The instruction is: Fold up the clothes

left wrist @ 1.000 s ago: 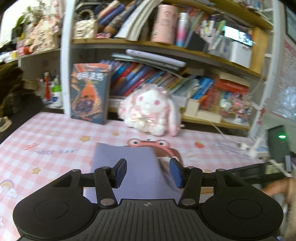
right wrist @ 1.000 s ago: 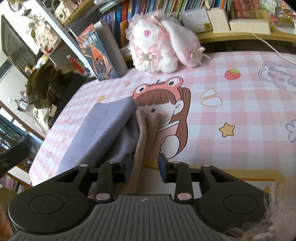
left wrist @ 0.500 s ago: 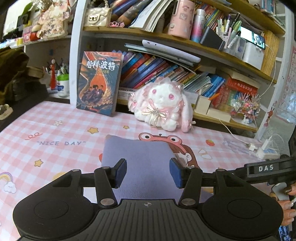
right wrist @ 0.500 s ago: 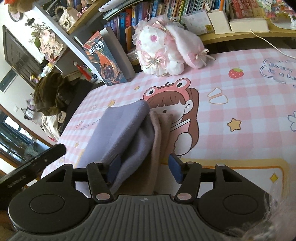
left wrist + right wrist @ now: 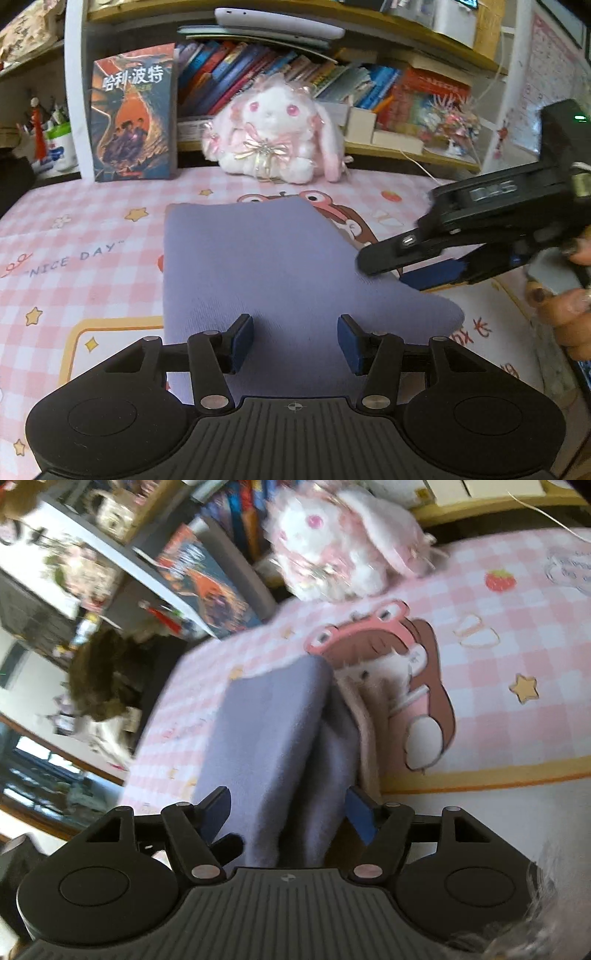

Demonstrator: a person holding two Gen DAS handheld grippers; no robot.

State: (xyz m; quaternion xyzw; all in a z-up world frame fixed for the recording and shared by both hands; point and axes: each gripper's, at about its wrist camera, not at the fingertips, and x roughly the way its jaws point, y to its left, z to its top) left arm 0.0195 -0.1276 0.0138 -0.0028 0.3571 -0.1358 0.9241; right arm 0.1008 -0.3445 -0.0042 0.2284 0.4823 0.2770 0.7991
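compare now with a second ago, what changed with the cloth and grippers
The right gripper let go: a second ago its jaws pinched the edge of the purple cloth, now they are opening with the fold loose between them. The left gripper dropped closer over the cloth, jaws as wide as before, holding nothing. The cloth now lies flatter on the pink mat. The plush rabbit and book stayed put.

Each tool is black plastic — a ribbed grey deck, two round caps, silver screws at the finger pivots, blue pads on the fingers point(image 5: 242, 341). The right tool point(image 5: 417, 262) carries raised lettering and a green light; dark nail polish shows on the hand point(image 5: 561, 295) behind it.
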